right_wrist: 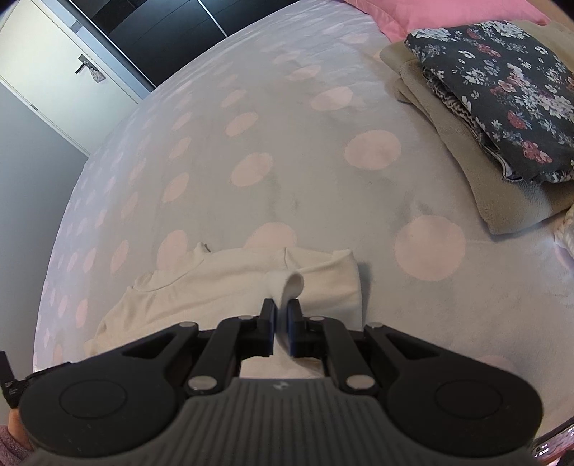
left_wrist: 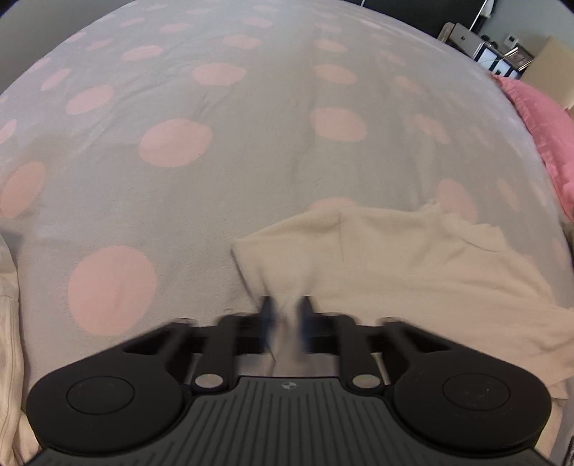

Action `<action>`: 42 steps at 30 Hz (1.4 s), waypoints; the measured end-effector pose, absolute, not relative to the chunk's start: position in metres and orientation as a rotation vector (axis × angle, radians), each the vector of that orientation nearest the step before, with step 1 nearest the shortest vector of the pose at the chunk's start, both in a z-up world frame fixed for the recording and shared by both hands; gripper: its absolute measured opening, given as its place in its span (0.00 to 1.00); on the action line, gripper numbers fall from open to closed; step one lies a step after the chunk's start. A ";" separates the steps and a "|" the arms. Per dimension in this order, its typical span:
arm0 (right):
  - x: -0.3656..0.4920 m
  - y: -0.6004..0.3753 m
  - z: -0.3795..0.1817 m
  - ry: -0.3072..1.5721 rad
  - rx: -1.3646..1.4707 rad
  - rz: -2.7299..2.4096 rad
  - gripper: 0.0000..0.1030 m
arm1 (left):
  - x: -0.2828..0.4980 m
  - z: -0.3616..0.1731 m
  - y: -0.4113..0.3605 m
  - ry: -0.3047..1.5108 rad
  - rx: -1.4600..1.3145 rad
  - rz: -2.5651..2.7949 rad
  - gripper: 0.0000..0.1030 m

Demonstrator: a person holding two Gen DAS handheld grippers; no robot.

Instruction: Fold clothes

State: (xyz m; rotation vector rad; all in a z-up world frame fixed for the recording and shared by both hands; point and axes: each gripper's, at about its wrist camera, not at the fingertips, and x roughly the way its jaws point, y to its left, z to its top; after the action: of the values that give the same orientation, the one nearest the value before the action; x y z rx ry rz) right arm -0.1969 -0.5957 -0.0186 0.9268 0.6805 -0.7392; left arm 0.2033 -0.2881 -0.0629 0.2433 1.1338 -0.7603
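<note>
Both grippers are pinching folds of the cream top (right_wrist: 229,283), which is lying partly folded on the spotted bedspread (left_wrist: 251,150). The right gripper (right_wrist: 281,315) is clamping a raised loop of cloth between nearly closed jaws; the left gripper (left_wrist: 286,315), blurred, is nipping the top's near edge, its jaws drawn close. A folded stack (right_wrist: 502,118), a floral piece over a beige one, is sitting well apart by the pink pillow (right_wrist: 448,14), so some clothes seem done. This top is needing further folding and stacking.
</note>
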 end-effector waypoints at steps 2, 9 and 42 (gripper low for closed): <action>-0.197 -0.596 -0.018 0.675 0.918 -0.744 0.08 | 0.206 -0.056 -0.286 1.099 0.218 -0.762 0.06; -0.199 -0.604 -0.030 0.693 0.907 -0.816 0.08 | 0.211 -0.054 -0.289 1.064 0.247 -0.724 0.06; -0.205 -0.587 -0.056 0.836 0.924 -0.874 0.07 | 0.139 -0.046 -0.218 0.946 0.584 -0.981 0.42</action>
State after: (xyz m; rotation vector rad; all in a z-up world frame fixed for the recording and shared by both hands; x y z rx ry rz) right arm -0.2054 -0.5871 -0.0559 0.9240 0.8365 -0.8736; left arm 0.1388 -0.2179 -0.0462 0.5840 0.9461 -0.9809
